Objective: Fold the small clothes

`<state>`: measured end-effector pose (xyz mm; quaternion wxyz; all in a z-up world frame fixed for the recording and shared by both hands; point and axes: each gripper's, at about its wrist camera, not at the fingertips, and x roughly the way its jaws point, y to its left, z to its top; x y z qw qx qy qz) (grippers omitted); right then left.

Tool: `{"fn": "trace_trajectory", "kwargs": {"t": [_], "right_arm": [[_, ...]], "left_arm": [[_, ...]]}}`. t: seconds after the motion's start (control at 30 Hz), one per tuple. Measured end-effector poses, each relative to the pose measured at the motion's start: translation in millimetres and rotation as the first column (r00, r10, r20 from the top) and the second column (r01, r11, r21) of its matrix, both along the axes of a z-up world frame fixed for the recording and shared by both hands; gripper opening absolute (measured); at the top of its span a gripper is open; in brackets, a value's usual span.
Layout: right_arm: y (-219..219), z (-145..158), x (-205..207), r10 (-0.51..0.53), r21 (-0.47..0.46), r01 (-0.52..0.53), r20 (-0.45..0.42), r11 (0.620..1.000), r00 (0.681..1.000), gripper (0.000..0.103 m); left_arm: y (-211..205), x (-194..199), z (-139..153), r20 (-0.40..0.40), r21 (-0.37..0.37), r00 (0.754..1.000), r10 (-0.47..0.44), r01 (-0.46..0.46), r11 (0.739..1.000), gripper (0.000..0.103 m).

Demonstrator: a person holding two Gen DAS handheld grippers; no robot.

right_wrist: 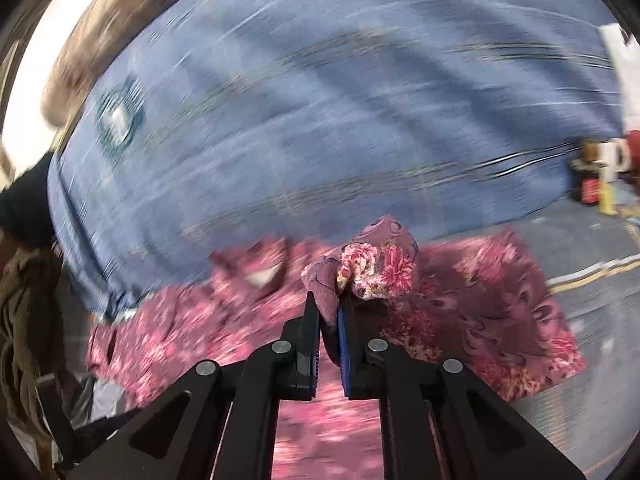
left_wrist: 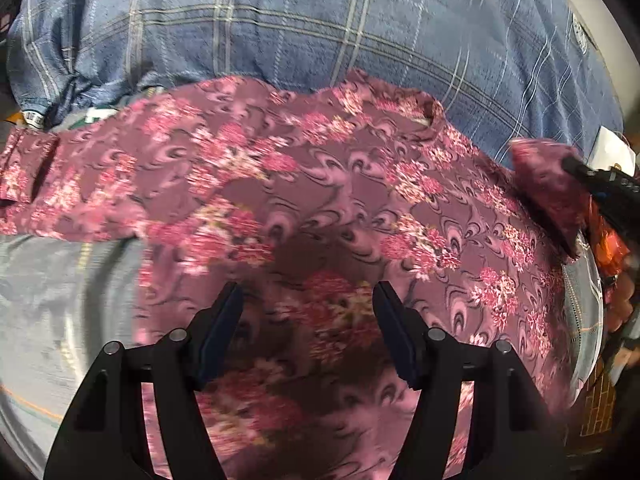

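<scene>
A small maroon garment with pink flowers (left_wrist: 312, 184) lies spread on a bed. My left gripper (left_wrist: 307, 300) is open and empty, hovering just above the garment's near part. My right gripper (right_wrist: 329, 312) is shut on a bunched fold of the same garment (right_wrist: 376, 264) and holds that fold lifted above the rest. In the left wrist view the right gripper (left_wrist: 600, 184) shows at the right edge with the raised corner of cloth (left_wrist: 548, 184) in it. The right wrist view is motion-blurred.
A blue plaid blanket (left_wrist: 320, 20) covers the bed behind the garment, also in the right wrist view (right_wrist: 320, 100). A pale grey sheet (left_wrist: 52, 300) lies at the left. Cluttered items (right_wrist: 600, 176) stand at the far right.
</scene>
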<state>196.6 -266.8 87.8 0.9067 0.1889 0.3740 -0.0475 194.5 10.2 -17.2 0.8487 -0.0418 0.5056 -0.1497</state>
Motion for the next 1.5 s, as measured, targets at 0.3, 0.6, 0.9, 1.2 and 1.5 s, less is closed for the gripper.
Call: {"fn": "trace_trajectory", "kwargs": {"t": [0.3, 0.6, 0.9, 1.2, 1.5], "right_arm": [[143, -40, 38, 0.159, 0.032, -0.158, -0.048, 0.987, 0.986, 0.013], [204, -78, 21, 0.311, 0.106, -0.298, -0.135, 0.949, 0.941, 0.031], [59, -68, -58, 0.038, 0.289, -0.016, -0.070, 0.957, 0.997, 0.042], [-40, -70, -113, -0.158, 0.345, 0.167, -0.055, 0.924, 0.986, 0.042], [-77, -96, -100, -0.237, 0.538, 0.224, -0.045, 0.813, 0.970, 0.042]], "left_arm": [[72, -4, 10, 0.011, -0.026, 0.997, 0.076, -0.075, 0.997, 0.066], [85, -4, 12, -0.020, -0.059, 0.997, 0.079, -0.080, 0.995, 0.067], [4, 21, -5, -0.172, -0.184, 0.984, -0.034, 0.002, 0.983, 0.067], [-34, 62, -4, -0.201, -0.232, 0.978, 0.055, -0.102, 0.967, 0.006], [21, 54, 25, -0.106, -0.227, 0.984, 0.141, -0.162, 0.960, 0.006]]}}
